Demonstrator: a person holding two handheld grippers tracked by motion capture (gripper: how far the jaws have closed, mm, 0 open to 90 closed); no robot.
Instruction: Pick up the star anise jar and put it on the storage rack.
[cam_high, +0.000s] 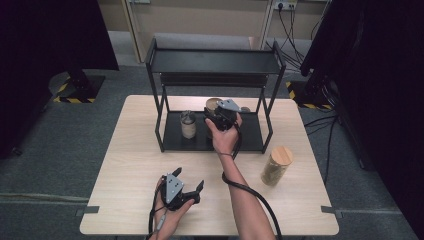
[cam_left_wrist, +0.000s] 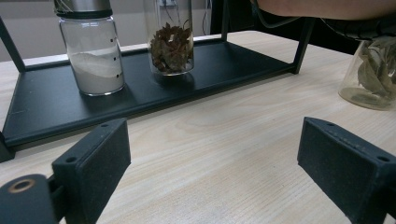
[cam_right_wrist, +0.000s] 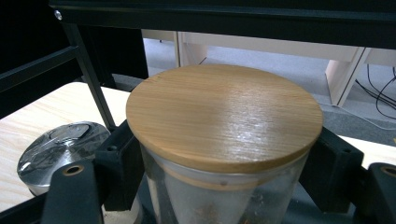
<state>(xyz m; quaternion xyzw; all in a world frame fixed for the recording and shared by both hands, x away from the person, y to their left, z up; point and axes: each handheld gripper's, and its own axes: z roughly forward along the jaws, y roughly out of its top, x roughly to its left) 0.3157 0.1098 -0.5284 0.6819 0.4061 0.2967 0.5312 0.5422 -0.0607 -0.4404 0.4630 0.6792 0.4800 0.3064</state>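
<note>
Room: grey carpet floor (cam_high: 60, 150), dark curtains at 9 and 3 o'clock, cables trailing at 2 o'clock

Wooden table (cam_high: 140, 165): pale grain, mostly bare, serving as the work surface

Black two-tier metal rack (cam_high: 215, 62): stands at 12 o'clock on the table; its lower shelf (cam_high: 250, 140) takes the jars, apparently so they sit grouped off the tabletop

Right gripper (cam_high: 220, 120): reached in over the lower shelf, its jaws pressed against either side of a bamboo-lidded glass jar (cam_right_wrist: 224, 116) just below the lid, a grip that keeps the jar upright; the jar stands on or just above the shelf, which of the two cannot be told

Left gripper (cam_high: 187, 187): at 6 o'clock on the table, jaws spread wide with nothing between them, likely idle while the other works

Bay-leaf jar (cam_high: 276, 165): bamboo lid, standing on the table at 4 o'clock, outside the rack, probably awaiting its turn

Metal-capped jar of white powder (cam_left_wrist: 93, 51): on the lower shelf, just to 9 o'clock of the gripped jar
</note>
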